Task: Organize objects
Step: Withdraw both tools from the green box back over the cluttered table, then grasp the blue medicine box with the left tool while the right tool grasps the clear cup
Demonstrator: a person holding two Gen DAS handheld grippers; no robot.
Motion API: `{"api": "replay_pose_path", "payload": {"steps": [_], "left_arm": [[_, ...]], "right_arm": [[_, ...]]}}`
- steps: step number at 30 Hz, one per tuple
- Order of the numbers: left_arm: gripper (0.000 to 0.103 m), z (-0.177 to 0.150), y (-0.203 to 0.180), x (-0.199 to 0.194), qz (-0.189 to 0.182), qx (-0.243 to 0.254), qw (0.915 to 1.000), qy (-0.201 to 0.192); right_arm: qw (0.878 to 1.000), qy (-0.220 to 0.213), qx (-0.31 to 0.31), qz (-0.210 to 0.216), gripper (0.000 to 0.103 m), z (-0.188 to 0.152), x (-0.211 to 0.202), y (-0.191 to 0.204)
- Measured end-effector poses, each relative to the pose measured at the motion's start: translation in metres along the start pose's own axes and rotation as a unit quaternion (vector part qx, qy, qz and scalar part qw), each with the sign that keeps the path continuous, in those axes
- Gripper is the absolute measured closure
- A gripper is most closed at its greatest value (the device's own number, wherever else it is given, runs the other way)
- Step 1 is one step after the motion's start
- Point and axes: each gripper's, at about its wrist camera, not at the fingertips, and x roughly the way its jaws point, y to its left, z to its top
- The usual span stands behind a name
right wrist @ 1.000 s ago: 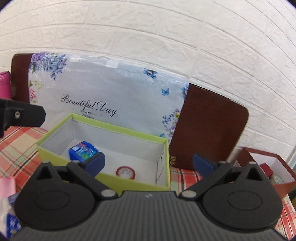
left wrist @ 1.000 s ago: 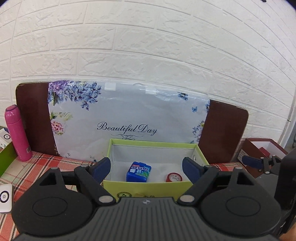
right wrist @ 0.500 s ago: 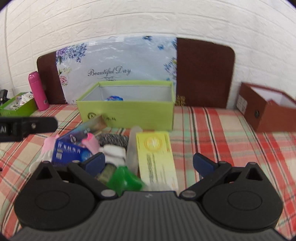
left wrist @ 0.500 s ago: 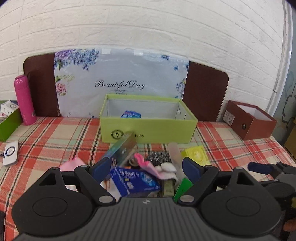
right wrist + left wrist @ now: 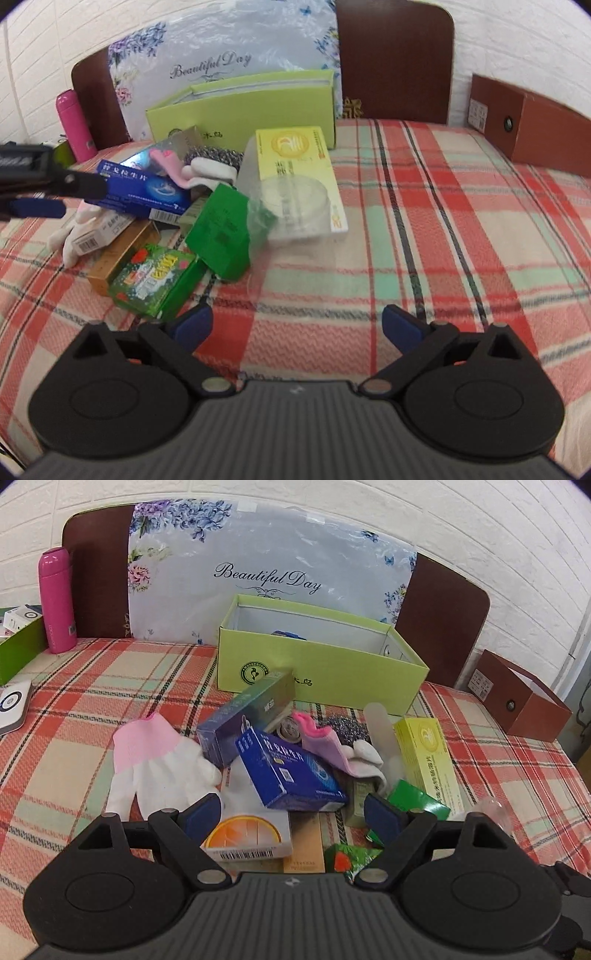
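A pile of small items lies on the plaid tablecloth in front of an open lime-green box point(image 5: 317, 668). It holds a blue box point(image 5: 291, 771), a dark blue-green box point(image 5: 243, 716), a pink-and-white glove point(image 5: 155, 764), a yellow box point(image 5: 428, 760), a green box point(image 5: 221, 229) and a clear jar point(image 5: 295, 210). My left gripper point(image 5: 293, 818) is open and empty just above the near edge of the pile. My right gripper point(image 5: 297, 326) is open and empty over bare cloth, right of the pile. The left gripper also shows in the right wrist view point(image 5: 48, 195).
A pink bottle point(image 5: 57, 600) stands at the back left beside a green tray point(image 5: 18, 648). A white device point(image 5: 13, 705) lies at the left edge. A brown box point(image 5: 524, 698) stands at the right. A floral board point(image 5: 266, 565) leans on the brick wall.
Both grippers have pulled back from above the lime-green box and lowered toward the table. The pile of items has come into view close below them.
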Motion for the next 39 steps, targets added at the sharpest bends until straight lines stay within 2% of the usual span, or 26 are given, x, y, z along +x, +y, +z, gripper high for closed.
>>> {"api": "replay_pose_path", "payload": {"steps": [3,4,6,8,10,17,21,29,31,32,33,36,39], "left_arm": [[0.017,0.009,-0.002,0.013,-0.004,-0.002,1.0,0.006],[0.018,0.01,-0.003,0.016,-0.007,-0.001,0.9999,0.007],[0.031,0.012,-0.006,0.02,-0.01,0.002,0.9999,0.013],[0.041,0.012,-0.007,0.023,-0.012,0.009,0.9997,0.018],[0.046,0.012,-0.006,0.027,-0.014,0.008,0.9995,0.027],[0.046,0.012,-0.004,0.03,-0.008,-0.003,0.9995,0.031],[0.053,0.012,-0.006,0.032,-0.01,0.002,0.9993,0.036],[0.05,0.012,-0.005,0.034,-0.005,-0.004,0.9993,0.036],[0.055,0.013,-0.006,0.035,-0.007,-0.001,0.9992,0.039],[0.064,0.014,-0.007,0.035,-0.011,0.0,0.9991,0.04],[0.068,0.014,-0.007,0.035,-0.019,-0.003,0.999,0.04],[0.075,0.014,-0.012,0.031,-0.034,0.0,0.9987,0.038],[0.076,0.014,-0.019,0.028,-0.031,0.018,0.9988,0.034]], "right_arm": [[1.0,-0.01,-0.014,-0.015,0.012,0.014,0.008,0.004],[1.0,-0.005,-0.016,-0.022,0.019,0.018,0.012,0.005],[0.999,0.011,-0.02,-0.029,0.029,0.024,0.02,0.007],[0.999,0.024,-0.026,-0.038,0.048,0.025,0.025,0.01],[0.998,0.026,-0.032,-0.05,0.048,0.024,0.027,0.015],[0.997,0.022,-0.04,-0.061,0.049,0.021,0.027,0.022],[0.996,0.021,-0.049,-0.072,0.049,0.021,0.026,0.027],[0.995,0.017,-0.056,-0.077,0.049,0.019,0.026,0.031],[0.996,0.017,-0.054,-0.075,0.049,0.019,0.026,0.03],[0.996,0.017,-0.053,-0.074,0.049,0.019,0.026,0.03],[0.996,0.017,-0.051,-0.073,0.049,0.019,0.025,0.029],[0.997,0.016,-0.045,-0.068,0.049,0.019,0.026,0.027],[0.997,0.015,-0.041,-0.065,0.049,0.018,0.026,0.025]]}}
